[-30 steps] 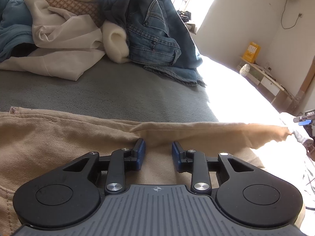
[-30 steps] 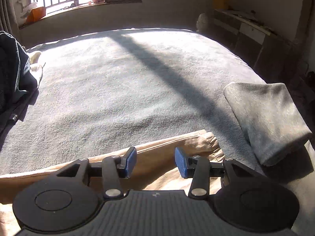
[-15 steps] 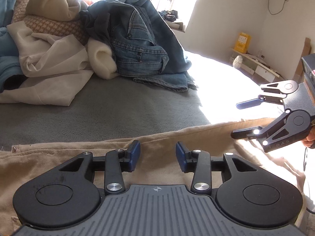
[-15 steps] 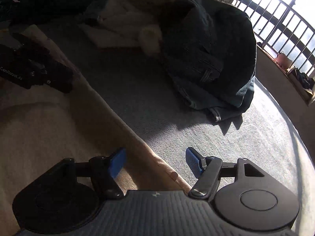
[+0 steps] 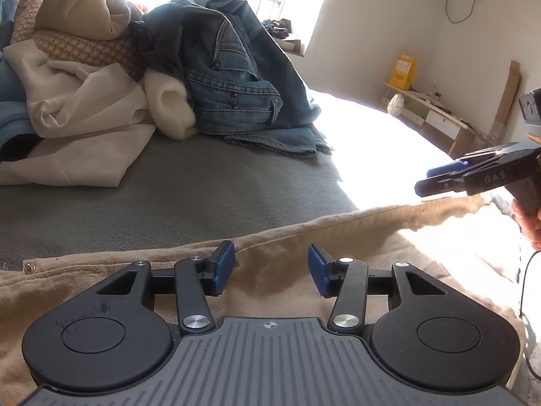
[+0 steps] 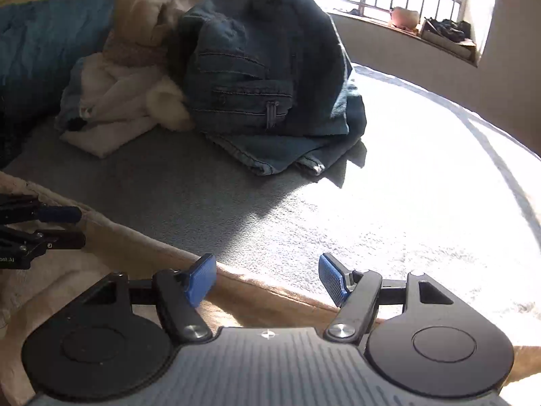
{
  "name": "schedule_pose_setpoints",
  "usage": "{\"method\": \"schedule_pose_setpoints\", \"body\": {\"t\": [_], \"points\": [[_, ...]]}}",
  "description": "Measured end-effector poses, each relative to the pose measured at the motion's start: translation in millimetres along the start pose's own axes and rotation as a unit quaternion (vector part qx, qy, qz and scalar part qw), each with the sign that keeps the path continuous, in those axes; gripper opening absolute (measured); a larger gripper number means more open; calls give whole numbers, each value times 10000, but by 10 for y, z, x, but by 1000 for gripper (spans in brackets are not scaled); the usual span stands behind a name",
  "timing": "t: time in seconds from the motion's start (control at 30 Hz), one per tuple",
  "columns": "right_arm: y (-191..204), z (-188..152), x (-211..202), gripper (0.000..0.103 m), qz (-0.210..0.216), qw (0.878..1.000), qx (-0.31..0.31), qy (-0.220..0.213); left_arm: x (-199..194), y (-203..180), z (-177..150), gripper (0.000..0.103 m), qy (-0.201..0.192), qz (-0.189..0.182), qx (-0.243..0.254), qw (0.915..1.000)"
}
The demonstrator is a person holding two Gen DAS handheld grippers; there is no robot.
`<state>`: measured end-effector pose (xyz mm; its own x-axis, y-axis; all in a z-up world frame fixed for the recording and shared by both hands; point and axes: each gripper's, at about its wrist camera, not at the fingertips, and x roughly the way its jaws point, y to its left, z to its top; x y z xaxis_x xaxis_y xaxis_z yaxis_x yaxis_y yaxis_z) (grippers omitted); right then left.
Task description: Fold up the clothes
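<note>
Heaped jeans (image 5: 233, 91) and cream clothes (image 5: 84, 115) toward the bed's (image 5: 203, 196) far side; left gripper (image 5: 270, 270) opening, nothing pinched, over tan trousers (image 5: 338, 233); right gripper (image 6: 267, 277) spread wide, empty, straddling their edge.

Grey bed (image 5: 209, 196): tan trousers (image 5: 304, 237) spread flat; jeans (image 5: 236, 94), pale clothes (image 5: 84, 125) heaped.

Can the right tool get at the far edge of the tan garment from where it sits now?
Probably yes. The right tool is open right over the tan garment, whose edge runs between its fingers with only bare grey bedcover beyond. The denim pile lies well back, and the left tool stays off to the side.
</note>
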<state>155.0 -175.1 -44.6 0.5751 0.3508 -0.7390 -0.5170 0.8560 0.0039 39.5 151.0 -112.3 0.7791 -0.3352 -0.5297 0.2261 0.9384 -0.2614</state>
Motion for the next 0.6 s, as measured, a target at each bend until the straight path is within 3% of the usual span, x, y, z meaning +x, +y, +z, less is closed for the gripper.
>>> {"method": "schedule_pose_setpoints", "body": {"t": [0.07,0.1,0.17,0.2,0.27,0.3,0.37,0.43,0.47,0.6], "points": [[-386,-130,-295,70,-299,9929,1145,-80,3,8,-15,48,-3,22,-5,10000],[-594,-221,-456,70,-466,9835,1743,-128,6,16,-19,48,-10,39,-19,10000],[-1030,-618,-805,70,-724,9453,3163,-328,21,31,-25,48,-24,84,-65,9999],[-1231,-889,-970,70,-788,9155,3918,-467,30,39,-30,48,-36,110,-85,9999],[-1553,-1420,-1236,70,-858,8448,5233,-716,59,55,-43,48,-23,171,-133,9998],[-1671,-1677,-1335,69,-865,8068,5786,-823,73,64,-43,48,2,192,-167,9997],[-1782,-2095,-1425,67,-743,7427,6570,-1058,78,66,-52,48,-12,219,-196,9996],[-1843,-2357,-1445,66,-662,7065,6938,-1231,91,61,-55,48,-6,254,-186,9995],[-1871,-2441,-1431,66,-638,6951,7043,-1292,98,60,-58,48,-4,273,-175,9995],[-1972,-2662,-1317,60,-492,6635,7335,-1389,125,34,-58,48,35,373,-87,9993]]}}
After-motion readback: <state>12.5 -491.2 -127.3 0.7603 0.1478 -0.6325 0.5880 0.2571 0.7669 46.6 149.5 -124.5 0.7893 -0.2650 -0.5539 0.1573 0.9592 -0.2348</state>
